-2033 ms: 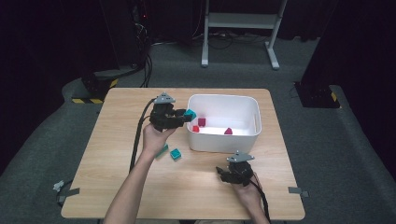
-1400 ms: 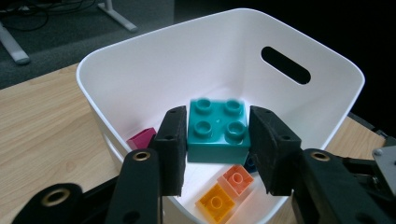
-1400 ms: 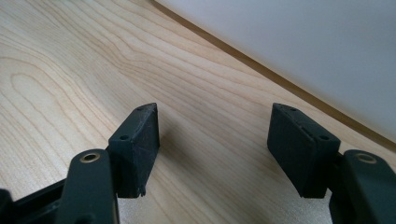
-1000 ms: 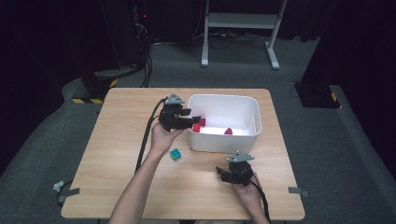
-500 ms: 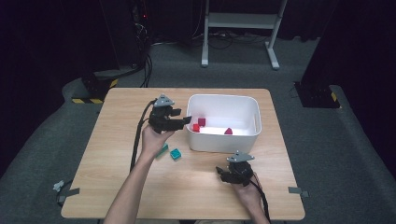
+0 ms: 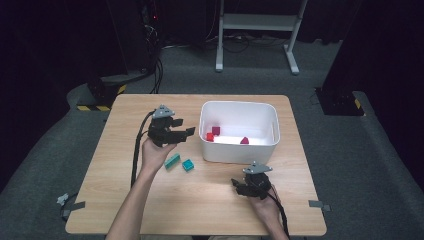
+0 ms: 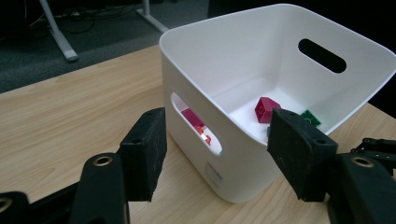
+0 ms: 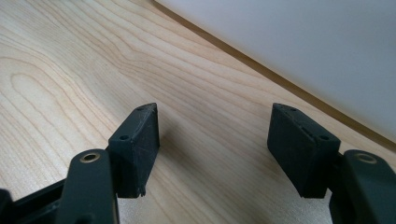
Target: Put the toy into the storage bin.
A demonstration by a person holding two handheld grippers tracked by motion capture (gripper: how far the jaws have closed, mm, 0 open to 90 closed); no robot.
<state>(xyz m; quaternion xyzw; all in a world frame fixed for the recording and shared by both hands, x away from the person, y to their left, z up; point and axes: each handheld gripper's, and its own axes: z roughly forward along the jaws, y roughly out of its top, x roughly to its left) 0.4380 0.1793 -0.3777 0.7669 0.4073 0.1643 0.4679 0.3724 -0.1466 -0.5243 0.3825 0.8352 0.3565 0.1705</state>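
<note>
A white bin (image 6: 239, 104) stands on the wooden table (image 6: 130, 115), with red blocks (image 6: 216, 131) lying in it. In the left gripper view the bin (image 7: 233, 56) holds a dark red block (image 7: 266, 108) and a green block (image 7: 309, 116). My left gripper (image 6: 184, 127) hovers just left of the bin; its jaws have just been opening and nothing is between them (image 7: 219, 140). Two teal blocks (image 6: 172, 160) (image 6: 188, 164) lie on the table under that hand. My right gripper (image 6: 245, 187) rests open in front of the bin, with bare wood between its jaws (image 8: 212, 135).
The bin's white wall (image 8: 303, 42) rises close ahead of the right gripper. Cables trail from both grippers toward the near edge. Grey carpet, a white stand's legs (image 6: 255, 30) and dark equipment lie beyond the table.
The left gripper carried a teal block to the bin's left rim, let it go, then drew back to the left with its jaws wider. The right gripper stayed put.
</note>
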